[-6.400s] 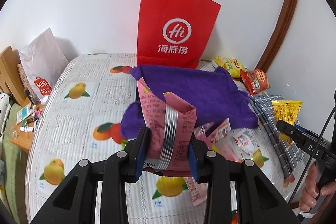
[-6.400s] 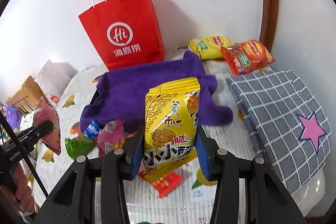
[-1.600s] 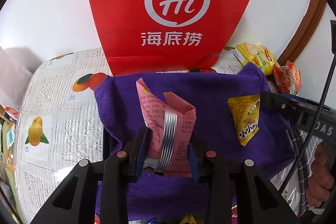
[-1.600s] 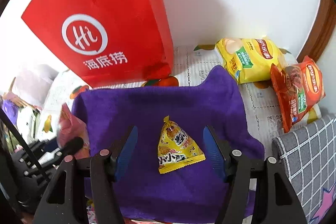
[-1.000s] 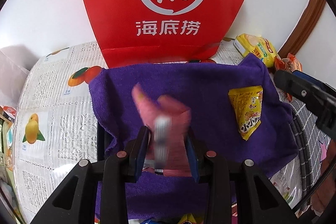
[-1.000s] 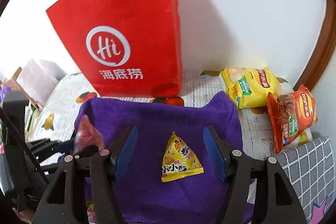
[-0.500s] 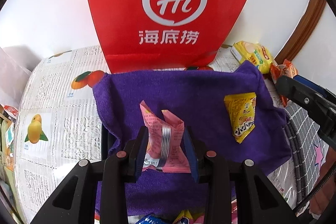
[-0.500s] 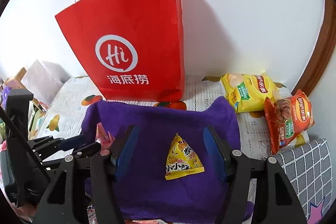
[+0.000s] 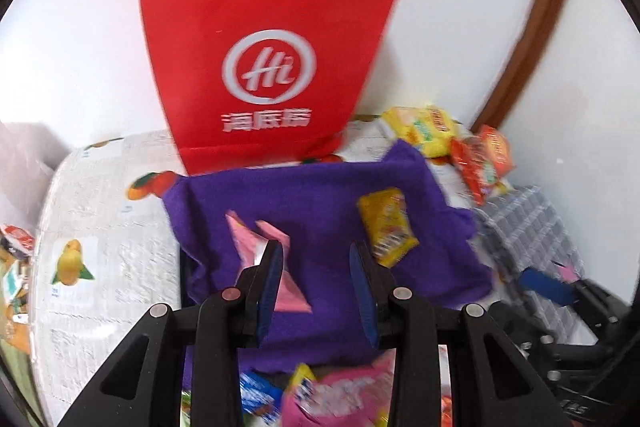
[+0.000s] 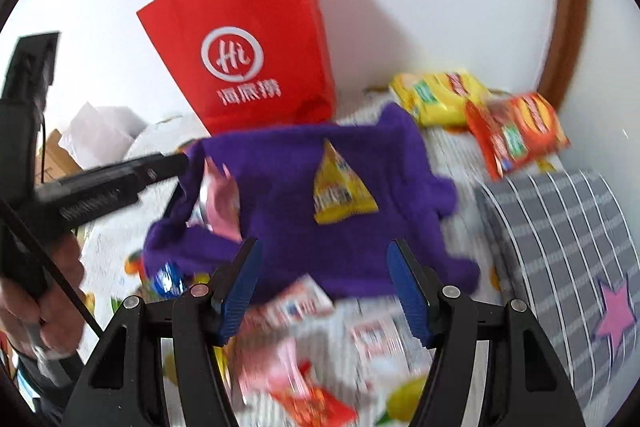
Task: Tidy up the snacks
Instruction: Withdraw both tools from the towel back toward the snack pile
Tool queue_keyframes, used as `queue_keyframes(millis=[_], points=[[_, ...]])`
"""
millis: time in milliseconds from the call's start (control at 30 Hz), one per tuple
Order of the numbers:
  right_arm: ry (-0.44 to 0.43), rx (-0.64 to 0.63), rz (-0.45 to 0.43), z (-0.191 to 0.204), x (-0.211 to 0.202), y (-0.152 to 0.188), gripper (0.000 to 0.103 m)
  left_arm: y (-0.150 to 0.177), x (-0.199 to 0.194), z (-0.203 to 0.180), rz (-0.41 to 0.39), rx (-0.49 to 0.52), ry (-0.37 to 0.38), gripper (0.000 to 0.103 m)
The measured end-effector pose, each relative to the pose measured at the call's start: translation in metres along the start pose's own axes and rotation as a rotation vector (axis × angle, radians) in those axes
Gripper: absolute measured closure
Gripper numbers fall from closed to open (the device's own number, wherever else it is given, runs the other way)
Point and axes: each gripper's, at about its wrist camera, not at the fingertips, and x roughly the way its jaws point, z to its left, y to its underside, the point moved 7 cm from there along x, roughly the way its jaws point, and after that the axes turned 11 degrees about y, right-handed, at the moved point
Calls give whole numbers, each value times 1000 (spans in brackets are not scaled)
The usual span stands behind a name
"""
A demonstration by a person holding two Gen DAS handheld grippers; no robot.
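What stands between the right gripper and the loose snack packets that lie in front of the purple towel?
Nothing visible does. The right gripper is open and empty; the loose snack packets lie uncovered by the near edge of the purple towel, close below its fingers. The view is blurred.

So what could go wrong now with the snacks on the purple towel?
The pink snack packet lies by the edge of the purple towel, partly behind a finger of the open left gripper; it could snag as that lifts. The triangular yellow snack packet lies loose and could slide. The tall red paper bag might tip if bumped.
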Motion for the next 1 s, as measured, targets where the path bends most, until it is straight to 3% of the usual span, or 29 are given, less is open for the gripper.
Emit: queue_keyframes(millis=[100, 300, 600, 867, 1000], points=[[10, 8, 15, -11, -9, 23, 38, 19, -11, -15, 33, -11, 88, 70], [-13, 60, 48, -25, -23, 60, 38, 49, -42, -37, 48, -51, 178, 70], [-26, 55, 33, -21, -48, 91, 38, 77, -97, -56, -9, -16, 113, 70], [-27, 69, 75, -24, -41, 121, 38, 104, -100, -25, -10, -54, -15, 70], [-30, 54, 105, -18, -27, 132, 38, 122, -91, -3, 16, -99, -32, 70]])
